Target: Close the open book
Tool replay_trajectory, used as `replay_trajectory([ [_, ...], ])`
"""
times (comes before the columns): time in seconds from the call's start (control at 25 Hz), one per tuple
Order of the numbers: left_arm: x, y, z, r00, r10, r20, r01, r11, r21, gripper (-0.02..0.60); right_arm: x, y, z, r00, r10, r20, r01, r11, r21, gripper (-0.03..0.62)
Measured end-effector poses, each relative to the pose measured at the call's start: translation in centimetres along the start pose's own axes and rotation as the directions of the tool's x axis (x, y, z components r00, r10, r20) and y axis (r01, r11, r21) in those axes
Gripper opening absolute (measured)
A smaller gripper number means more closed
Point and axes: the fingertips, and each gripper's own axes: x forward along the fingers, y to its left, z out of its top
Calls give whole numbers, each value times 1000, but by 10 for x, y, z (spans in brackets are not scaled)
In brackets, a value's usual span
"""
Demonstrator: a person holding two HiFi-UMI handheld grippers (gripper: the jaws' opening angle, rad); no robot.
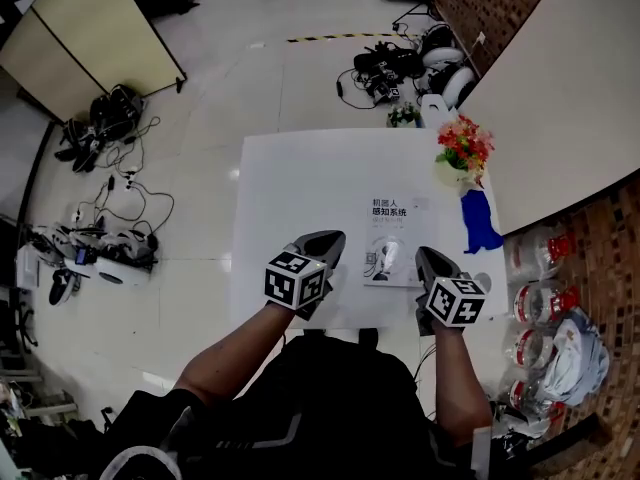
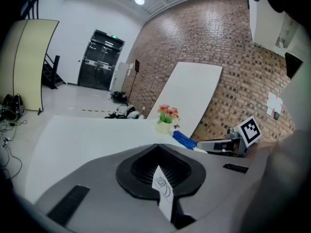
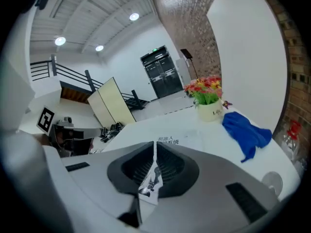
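Note:
The book (image 1: 393, 240) lies flat on the white table (image 1: 300, 188) with its white cover and printed title facing up; it looks closed. My left gripper (image 1: 325, 241) hovers just left of it and my right gripper (image 1: 428, 259) at its near right corner, neither touching it. In the left gripper view the jaws (image 2: 158, 148) meet with only a small printed white slip at the seam. The right gripper (image 3: 155, 147) shows the same closed seam, with the book's title (image 3: 169, 141) just beyond its tips.
A white pot of red and orange flowers (image 1: 462, 152) stands at the table's far right, and a blue cloth (image 1: 481, 224) lies just nearer along the right edge. Jars and clutter (image 1: 545, 308) sit on the floor to the right. Cables and gear (image 1: 100, 238) cover the floor on the left.

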Motion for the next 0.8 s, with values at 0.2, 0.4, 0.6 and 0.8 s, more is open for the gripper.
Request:
replay_trajectory([
  [0.2,-21,4,8,997,53,50,-52,998,-22,-5,1,8,20,999,49,-8,-50,994,-99,11],
  [0.4,-37,-5,6,991,102,82,-99,994,-43,-5,-6,-4,23,998,70,-6,-70,992,-109,11],
  [0.6,-47,-19,6,983,150,102,-145,988,-49,-5,-14,-9,27,994,112,-3,-112,985,-133,11],
  [0.8,-65,-40,14,967,187,173,-182,982,-41,-5,-32,-2,48,985,169,33,-159,967,-200,11],
])
